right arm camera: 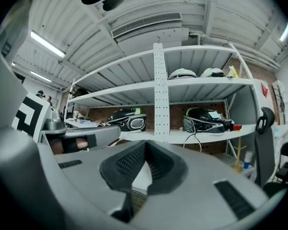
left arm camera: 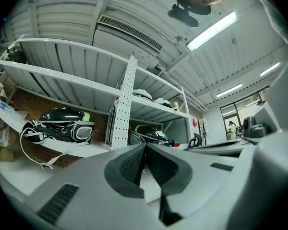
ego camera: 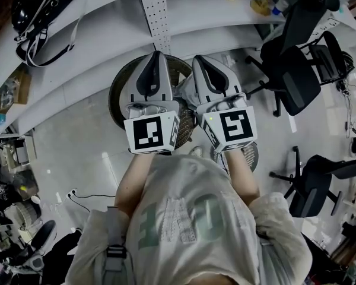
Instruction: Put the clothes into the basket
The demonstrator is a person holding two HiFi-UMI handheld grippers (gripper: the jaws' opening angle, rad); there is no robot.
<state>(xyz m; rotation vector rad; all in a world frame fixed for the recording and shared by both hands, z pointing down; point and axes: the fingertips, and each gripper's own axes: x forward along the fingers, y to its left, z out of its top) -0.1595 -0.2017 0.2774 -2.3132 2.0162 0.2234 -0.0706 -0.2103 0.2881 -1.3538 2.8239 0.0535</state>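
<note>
Both claws are pinched closed on nothing. The left claw (ego camera: 156, 54) and right claw (ego camera: 199, 58) sit side by side at frame centre, pointing at the shelf (ego camera: 107, 37), which looks like a parked pose. Beneath them is the round basket (ego camera: 117, 91) on the floor. The claws block its inside, so I can't see any clothes.
</note>
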